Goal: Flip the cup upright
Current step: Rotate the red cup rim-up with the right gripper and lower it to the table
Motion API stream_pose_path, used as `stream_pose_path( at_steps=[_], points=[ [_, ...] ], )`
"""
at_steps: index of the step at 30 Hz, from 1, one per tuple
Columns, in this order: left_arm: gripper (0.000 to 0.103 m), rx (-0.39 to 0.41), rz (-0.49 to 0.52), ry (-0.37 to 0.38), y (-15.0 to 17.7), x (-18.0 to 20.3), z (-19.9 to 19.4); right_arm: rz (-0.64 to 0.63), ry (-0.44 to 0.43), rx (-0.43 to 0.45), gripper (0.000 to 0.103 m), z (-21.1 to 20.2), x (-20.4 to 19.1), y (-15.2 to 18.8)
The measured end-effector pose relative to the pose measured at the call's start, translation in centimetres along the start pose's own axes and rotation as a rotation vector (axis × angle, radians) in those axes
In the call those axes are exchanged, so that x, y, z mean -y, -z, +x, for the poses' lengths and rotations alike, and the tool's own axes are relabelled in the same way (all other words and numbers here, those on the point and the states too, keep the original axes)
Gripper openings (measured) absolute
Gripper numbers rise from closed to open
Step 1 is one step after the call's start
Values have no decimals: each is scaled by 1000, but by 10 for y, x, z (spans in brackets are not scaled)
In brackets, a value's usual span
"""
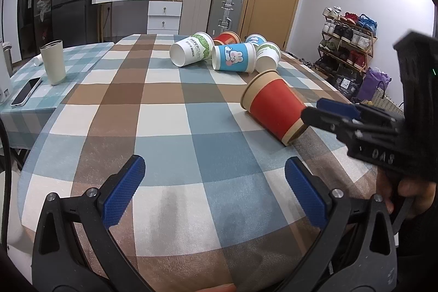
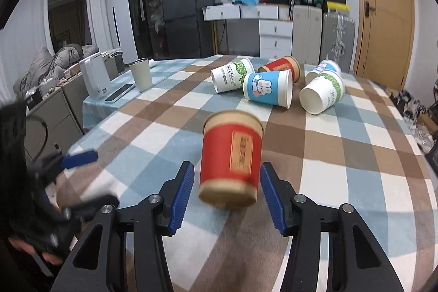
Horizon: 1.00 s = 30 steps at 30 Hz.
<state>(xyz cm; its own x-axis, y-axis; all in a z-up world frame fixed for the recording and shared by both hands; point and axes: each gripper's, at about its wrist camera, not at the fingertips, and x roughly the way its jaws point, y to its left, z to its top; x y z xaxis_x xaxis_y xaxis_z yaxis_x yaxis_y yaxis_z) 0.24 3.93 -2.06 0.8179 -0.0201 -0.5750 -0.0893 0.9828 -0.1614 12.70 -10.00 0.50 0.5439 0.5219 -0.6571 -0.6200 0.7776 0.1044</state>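
Observation:
A red paper cup with tan bands [image 2: 231, 158] lies on its side on the checked tablecloth [image 2: 342, 168], base toward my right gripper [image 2: 227, 196]. That gripper is open, its blue pads either side of the cup's base end without clear contact. In the left wrist view the same cup [image 1: 273, 108] lies at the right, with the right gripper [image 1: 325, 114] at its base. My left gripper [image 1: 216, 190] is open and empty over the near tablecloth [image 1: 178, 141].
Several more paper cups lie on their sides further back: a blue rabbit cup [image 2: 267, 88], white-green cups [image 2: 231, 74] [image 2: 323, 95] and another red one [image 2: 282, 66]. A beige tumbler [image 1: 53, 62] and a phone [image 1: 26, 90] sit at the left.

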Motion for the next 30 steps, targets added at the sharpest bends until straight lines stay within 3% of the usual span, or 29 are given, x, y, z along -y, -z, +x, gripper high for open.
stream_pose_path(
  at_steps=[2, 12, 16, 20, 26, 30],
  points=[
    [102, -1, 1, 0, 0, 0, 1, 25, -18, -66, 66, 12, 5, -14],
    [102, -5, -4, 2, 0, 0, 2, 118, -98, -359, 66, 71, 27, -59],
    [102, -5, -4, 4, 0, 1, 2, 116, -122, -380, 59, 73, 29, -61],
    [102, -5, -10, 6, 0, -1, 2, 107, -143, -283, 57, 54, 28, -57],
    [102, -2, -14, 7, -1, -3, 2, 57, -135, 2, 57, 13, 11, -31],
    [102, -4, -17, 7, -1, -4, 3, 76, -167, 110, 57, 8, 2, -16]
  ],
)
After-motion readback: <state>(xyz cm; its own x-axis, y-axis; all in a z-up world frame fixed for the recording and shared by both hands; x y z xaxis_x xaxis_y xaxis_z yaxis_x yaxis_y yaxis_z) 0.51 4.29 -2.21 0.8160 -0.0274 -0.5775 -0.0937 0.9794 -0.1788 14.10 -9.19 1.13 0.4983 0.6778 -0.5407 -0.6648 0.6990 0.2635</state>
